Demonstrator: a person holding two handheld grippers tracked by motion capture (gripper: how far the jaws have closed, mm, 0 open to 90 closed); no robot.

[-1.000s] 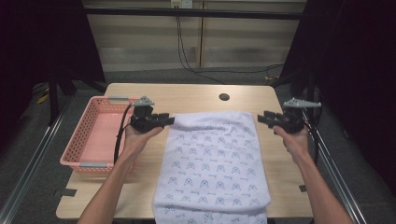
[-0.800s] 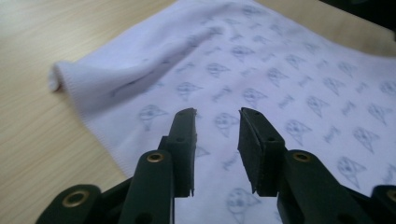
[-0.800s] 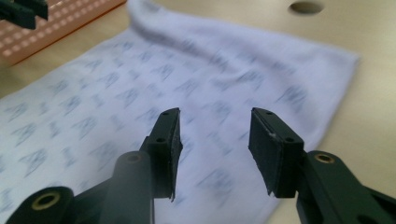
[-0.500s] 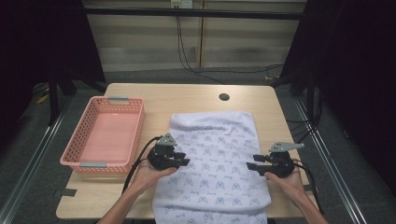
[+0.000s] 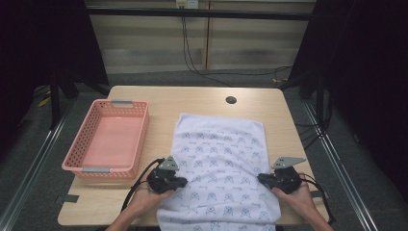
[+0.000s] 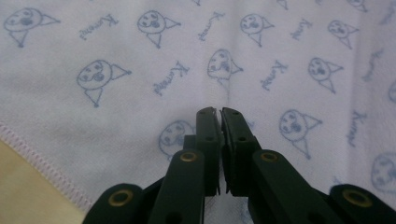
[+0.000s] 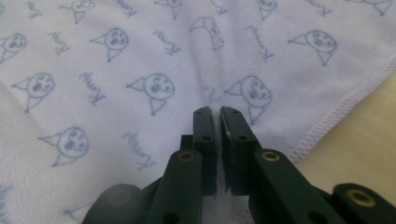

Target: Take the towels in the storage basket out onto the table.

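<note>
Table (image 5: 202, 98) — towel (image 5: 219, 159) near edge cut off — hand-held grippers pinching it.

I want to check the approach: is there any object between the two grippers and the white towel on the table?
No. The left gripper and right gripper are shut on the towel, pinching its cloth. The pink basket stands apart at the left.

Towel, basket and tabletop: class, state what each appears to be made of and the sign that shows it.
Towel: soft woven cloth, probably cotton, matte, with stitched hem and printed blue faces. Basket: pink moulded plastic, judging by its perforated lattice walls. Tabletop: pale wood or wood-look laminate, smooth, faint grain.
</note>
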